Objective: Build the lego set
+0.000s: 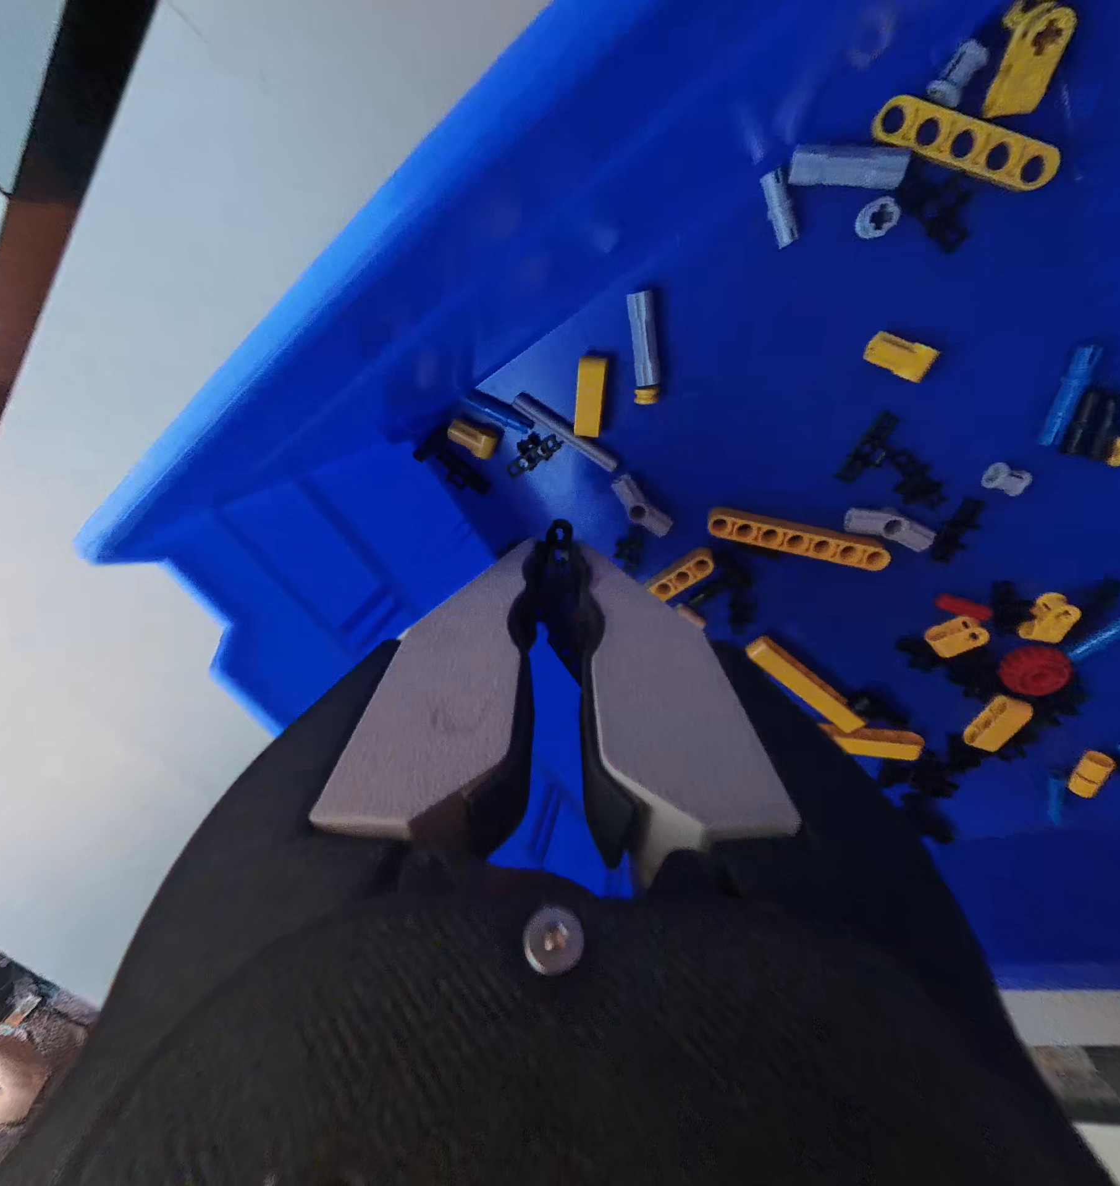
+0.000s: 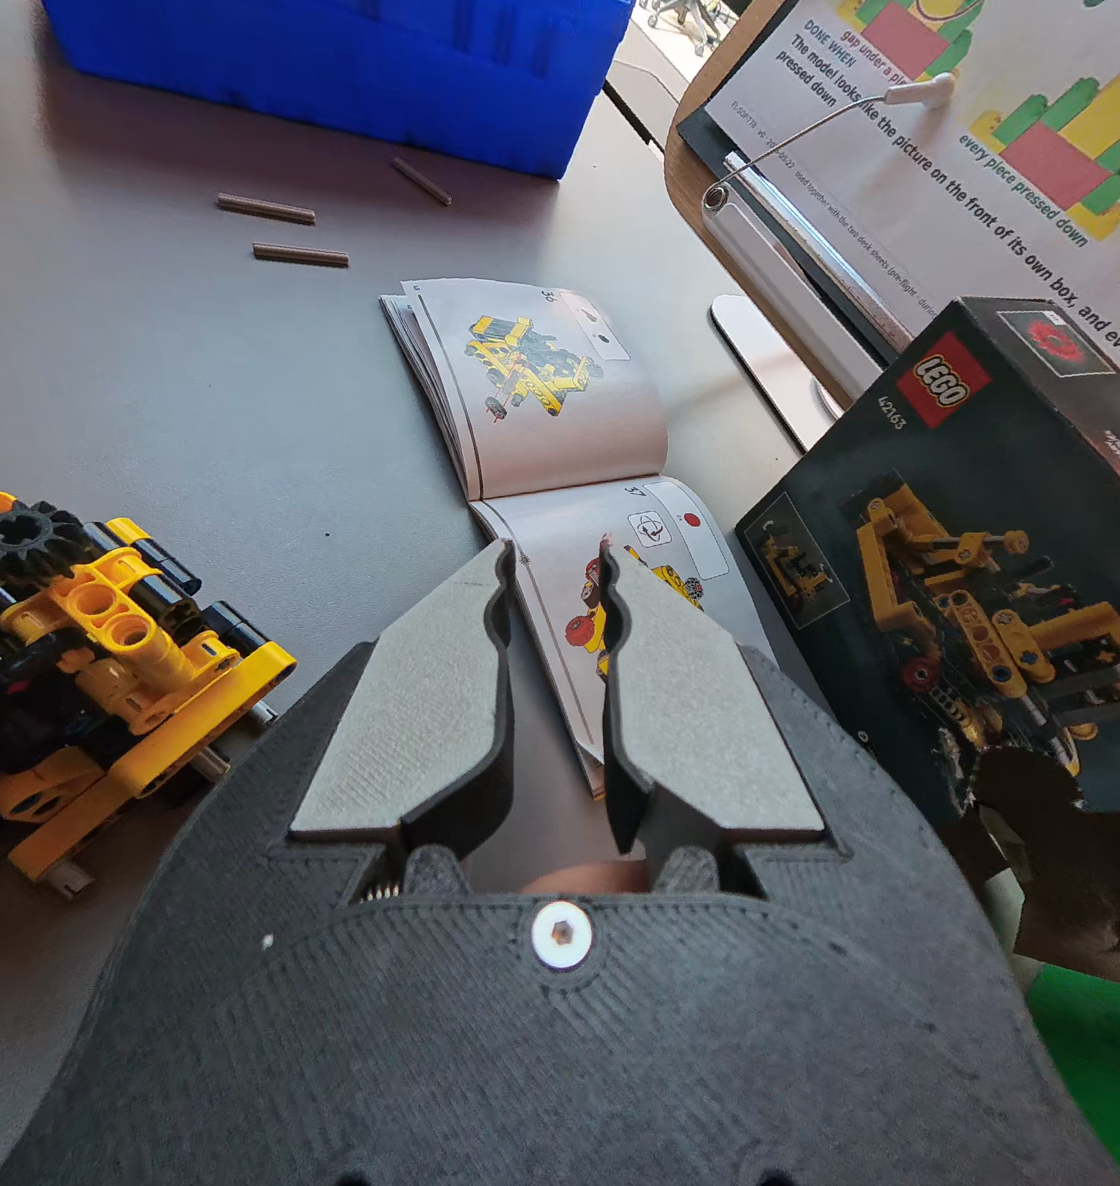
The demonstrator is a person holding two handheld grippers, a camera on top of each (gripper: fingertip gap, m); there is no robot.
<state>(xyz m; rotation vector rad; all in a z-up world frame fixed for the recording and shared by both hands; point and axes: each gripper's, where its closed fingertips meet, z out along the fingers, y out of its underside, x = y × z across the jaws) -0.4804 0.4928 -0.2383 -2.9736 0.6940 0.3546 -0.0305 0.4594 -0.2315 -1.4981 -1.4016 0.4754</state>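
on the grey table (image 2: 223,398), the left gripper (image 1: 560,558) is pinching a black link (image 1: 558,536) over the blue bin (image 1: 769,289); the right gripper (image 2: 560,558) is hovering apart near the model (image 2: 108,648). better carrying it level, grip firm.

The open instruction booklet (image 2: 544,398) is showing step numbers at its page corners. Right of the booklet, a black box (image 2: 929,577) is carrying a red brand logo (image 2: 942,378) and a white number. Beyond it, a clipboard sheet (image 2: 929,147) is bearing printed lines.
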